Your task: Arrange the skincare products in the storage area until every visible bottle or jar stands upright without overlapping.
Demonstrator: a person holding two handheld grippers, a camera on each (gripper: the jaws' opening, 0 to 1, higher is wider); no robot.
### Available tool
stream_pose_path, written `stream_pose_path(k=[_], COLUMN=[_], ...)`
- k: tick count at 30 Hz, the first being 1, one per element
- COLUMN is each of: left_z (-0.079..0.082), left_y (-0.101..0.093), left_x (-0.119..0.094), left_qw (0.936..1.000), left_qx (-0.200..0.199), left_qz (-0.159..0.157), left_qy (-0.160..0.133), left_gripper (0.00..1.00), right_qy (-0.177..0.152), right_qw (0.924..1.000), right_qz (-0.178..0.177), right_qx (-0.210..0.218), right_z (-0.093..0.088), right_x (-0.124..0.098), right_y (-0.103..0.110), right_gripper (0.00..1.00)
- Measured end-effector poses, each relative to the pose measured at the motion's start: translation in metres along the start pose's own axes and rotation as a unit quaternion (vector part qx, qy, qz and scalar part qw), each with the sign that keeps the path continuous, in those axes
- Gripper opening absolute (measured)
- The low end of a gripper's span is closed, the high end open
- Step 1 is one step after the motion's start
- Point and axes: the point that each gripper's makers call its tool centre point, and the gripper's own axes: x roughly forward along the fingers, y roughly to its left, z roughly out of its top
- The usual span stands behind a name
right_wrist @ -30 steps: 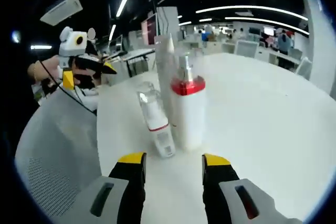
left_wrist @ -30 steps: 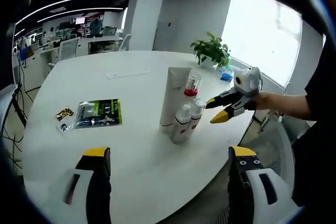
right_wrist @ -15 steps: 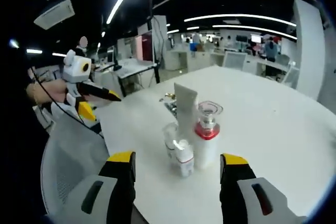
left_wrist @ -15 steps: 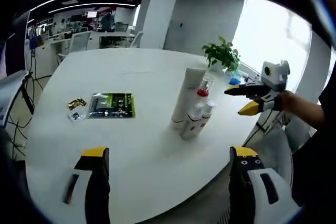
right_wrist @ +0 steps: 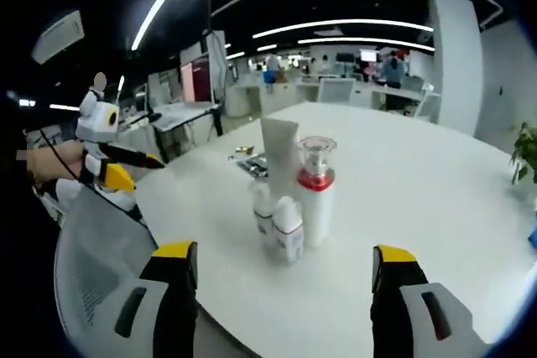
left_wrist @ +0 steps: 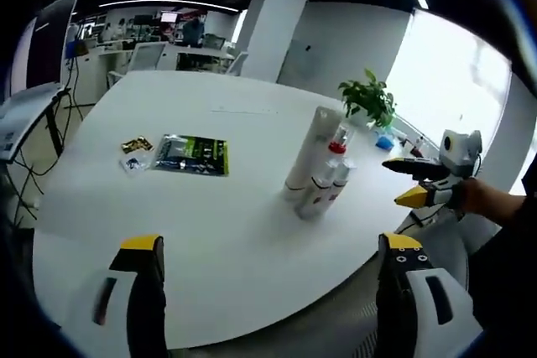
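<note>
Four skincare containers stand upright in a tight cluster on the white table (left_wrist: 210,232), well ahead of both pairs of tongs. In the right gripper view the tall white tube (right_wrist: 279,159) stands at the back, the pump bottle with the red collar (right_wrist: 315,194) is just beside it on the right, and two small white bottles (right_wrist: 278,225) stand in front, touching or nearly touching each other. In the left gripper view the same cluster sits ahead and a little right of centre: the tube (left_wrist: 305,155), the red-collared bottle (left_wrist: 333,163) and the small bottles (left_wrist: 317,197).

The left tongs (left_wrist: 269,251) are spread wide and hold nothing, hanging over the near table edge. The right tongs (right_wrist: 285,256) are also wide apart and empty, with the cluster straight ahead between their tips.

Ahead and left of the left tongs lie a green packet (left_wrist: 194,154) and a small gold-wrapped item (left_wrist: 136,146). A potted plant (left_wrist: 370,101) stands beyond the cluster, near the far table edge.
</note>
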Motion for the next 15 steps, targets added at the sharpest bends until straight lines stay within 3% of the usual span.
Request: stream_pose_path(k=[2, 4, 6, 7, 11, 13, 15], left_z=[-0.002, 0.002, 0.002, 0.001, -0.001, 0.005, 0.006], left_y=[0.002, 0.002, 0.005, 0.007, 0.012, 0.014, 0.015], left_x=[-0.001, -0.002, -0.005, -0.006, -0.011, -0.011, -0.011], left_qw=[1.0, 0.9999, 0.9996, 0.9995, 1.0, 0.9997, 0.9997], left_qx=[0.002, 0.011, 0.023, 0.026, 0.003, -0.002, -0.001], left_qz=[0.002, 0.004, 0.011, 0.015, 0.008, 0.01, 0.013], left_qy=[0.006, 0.0, 0.006, 0.007, 0.0, -0.021, -0.023], left_gripper=[0.99, 0.99, 0.99, 0.99, 0.98, 0.97, 0.97], right_qy=[-0.028, -0.052, -0.028, 0.002, -0.036, -0.032, -0.027], right_qw=[0.9995, 0.9977, 0.9967, 0.9958, 0.9869, 0.9891, 0.9912], right_qz=[-0.009, -0.019, -0.045, -0.058, -0.113, -0.104, -0.088], right_qx=[-0.012, -0.038, -0.061, -0.072, -0.109, -0.099, -0.095], right_z=[0.007, 0.01, -0.004, -0.011, 0.008, 0.005, 0.002], right_x=[-0.005, -0.01, -0.01, -0.01, -0.007, -0.004, -0.001], right_y=[0.003, 0.006, 0.003, 0.0, -0.012, -0.011, -0.007], right_gripper=[1.0, 0.99, 0.99, 0.99, 0.99, 0.98, 0.95])
